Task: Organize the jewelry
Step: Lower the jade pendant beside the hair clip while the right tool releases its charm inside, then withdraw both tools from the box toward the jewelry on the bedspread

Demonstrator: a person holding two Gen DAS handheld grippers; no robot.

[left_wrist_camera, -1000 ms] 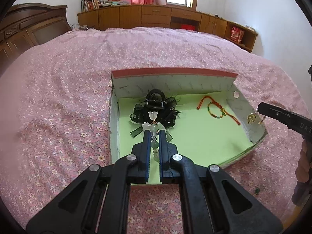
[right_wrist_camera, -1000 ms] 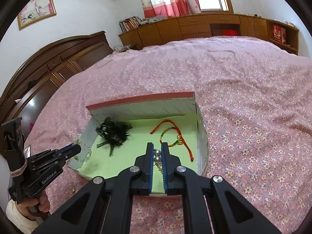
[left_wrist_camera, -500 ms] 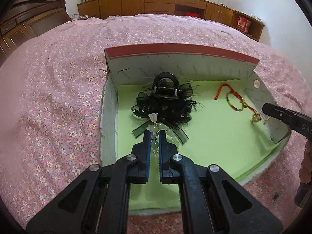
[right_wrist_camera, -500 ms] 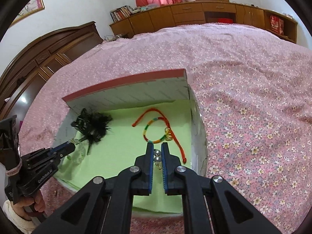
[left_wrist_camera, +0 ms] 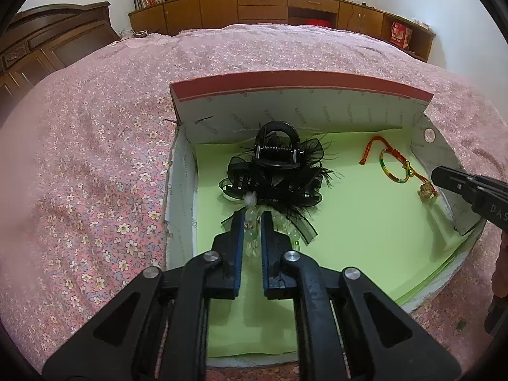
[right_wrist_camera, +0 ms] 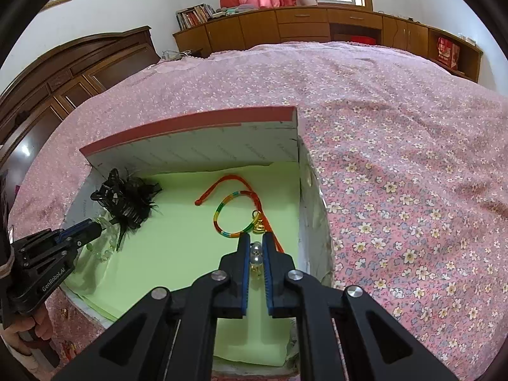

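Observation:
An open cardboard box with a green lining sits on the bed. My left gripper is low inside it, in front of a black feathered hair clip. Its jaws are opening. The pale bead bracelet lies between them, draped onto the clip and the lining. My right gripper is shut on a small silver-and-gold bell charm at the box's right side. A rainbow cord bracelet lies just ahead of it.
The box rests on a pink flowered bedspread. A dark wooden headboard stands to the left. Wooden cabinets run along the far wall. A person's hand holds the left gripper's handle.
Both grippers have sunk lower into the box and closer to its floor. The left jaws have parted slightly, and the bead bracelet now rests against the hair clip.

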